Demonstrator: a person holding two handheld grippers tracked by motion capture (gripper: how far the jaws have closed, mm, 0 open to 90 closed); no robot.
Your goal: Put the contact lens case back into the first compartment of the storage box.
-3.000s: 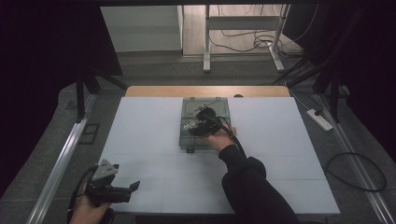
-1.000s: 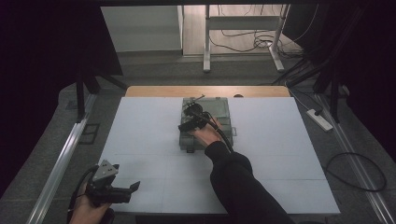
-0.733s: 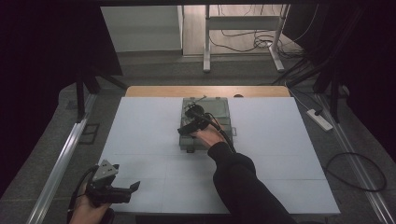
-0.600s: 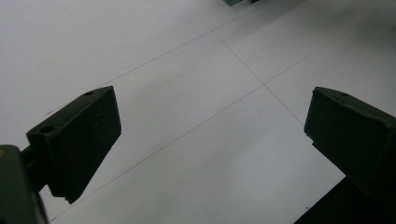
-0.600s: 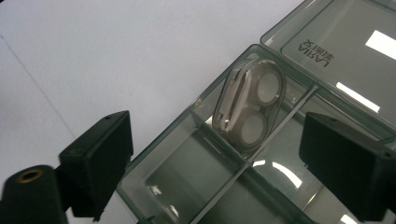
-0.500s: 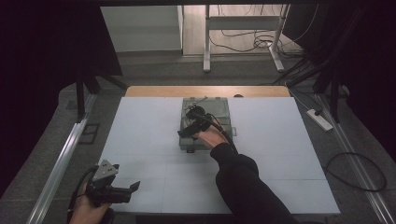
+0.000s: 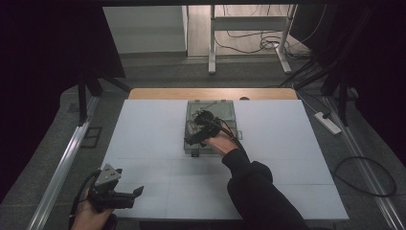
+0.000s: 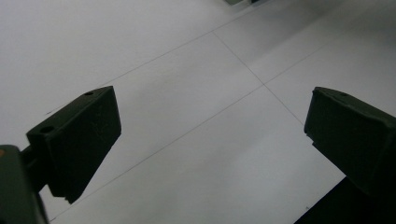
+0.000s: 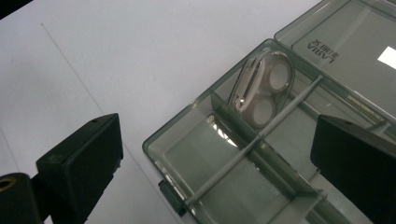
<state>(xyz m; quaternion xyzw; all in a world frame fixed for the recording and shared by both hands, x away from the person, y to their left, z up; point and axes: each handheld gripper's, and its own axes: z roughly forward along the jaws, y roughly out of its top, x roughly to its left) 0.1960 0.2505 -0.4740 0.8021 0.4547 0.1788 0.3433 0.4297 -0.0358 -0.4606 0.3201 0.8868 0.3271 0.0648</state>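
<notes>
1. Since a second ago the right tool (image 7: 195, 139) has drawn back toward the near left corner of the compartment box (image 7: 225, 115), and its jaws have just been opening; they now stand wide apart with nothing pinched between them.
2. At the left, the left tool (image 7: 135, 192) rests in the person's hand at the near left corner of the white worktop (image 7: 143, 124), where it was three seconds ago; its jaws are spread wide over bare worktop in the left gripper view.
3. At mid worktop lies the smoky clear compartment box, its lid folded open on the far side, unmoved from the earlier frames.
4. In the right gripper view a small clear case with two round wells (image 9: 264, 88) stands tilted on edge in a corner compartment of the box (image 9: 187, 140), leaning against the outer wall, free of both jaws.
5. To the right, the person's dark sleeve (image 7: 258, 191) reaches in from the near edge.
</notes>
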